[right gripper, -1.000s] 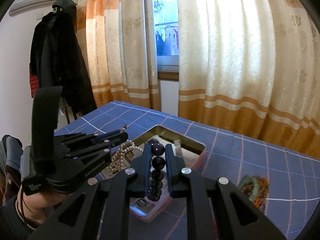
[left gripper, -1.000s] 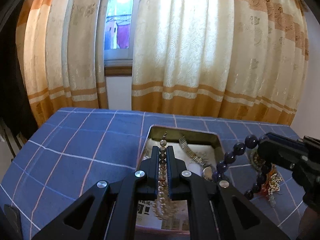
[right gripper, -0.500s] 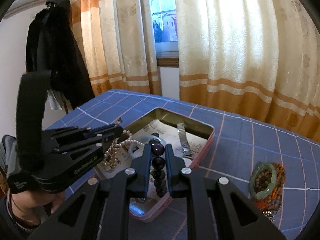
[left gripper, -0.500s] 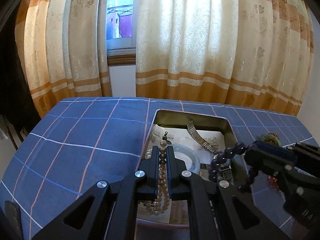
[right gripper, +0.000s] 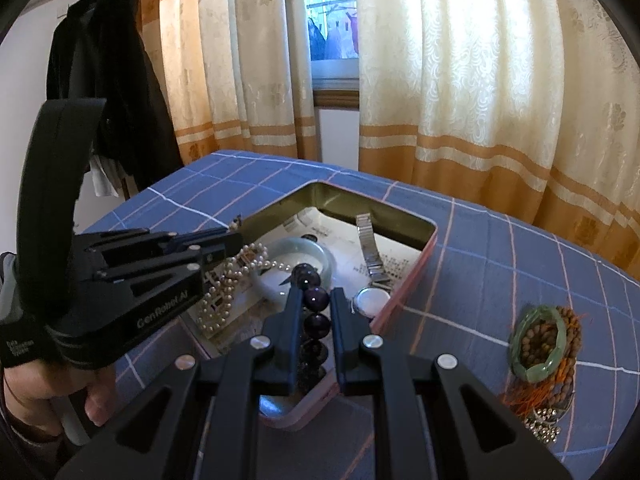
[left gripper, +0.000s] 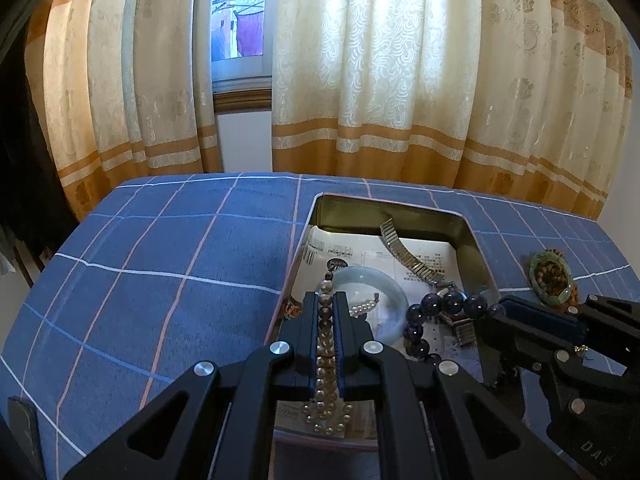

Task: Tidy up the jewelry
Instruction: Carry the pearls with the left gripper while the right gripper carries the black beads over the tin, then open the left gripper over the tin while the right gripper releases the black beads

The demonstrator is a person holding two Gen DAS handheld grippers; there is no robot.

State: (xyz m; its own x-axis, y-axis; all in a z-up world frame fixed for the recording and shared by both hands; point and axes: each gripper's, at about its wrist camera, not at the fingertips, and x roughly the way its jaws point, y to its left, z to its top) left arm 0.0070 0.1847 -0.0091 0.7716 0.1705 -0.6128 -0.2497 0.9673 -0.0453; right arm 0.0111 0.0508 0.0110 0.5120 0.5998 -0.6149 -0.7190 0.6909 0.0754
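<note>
Lowered since earlier: right gripper (right gripper: 313, 294), clenched on dark purple bead bracelet (right gripper: 316, 312), over open rectangular metal tin (right gripper: 416, 222). Left gripper (left gripper: 331, 300), clamped on white pearl necklace (left gripper: 326, 364), at tin's 7 o'clock. Green jade bangle (right gripper: 538, 342) on blue checked desk (left gripper: 160, 264), 3 o'clock of tin.

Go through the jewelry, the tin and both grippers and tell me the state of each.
Left gripper: shut on pearl necklace.
Right gripper: shut on dark bead bracelet.
Tin: open, lidless.
Pale bangle: lying in tin.
Watch: lying in tin.
Green bangle: on cloth, outside tin.
</note>
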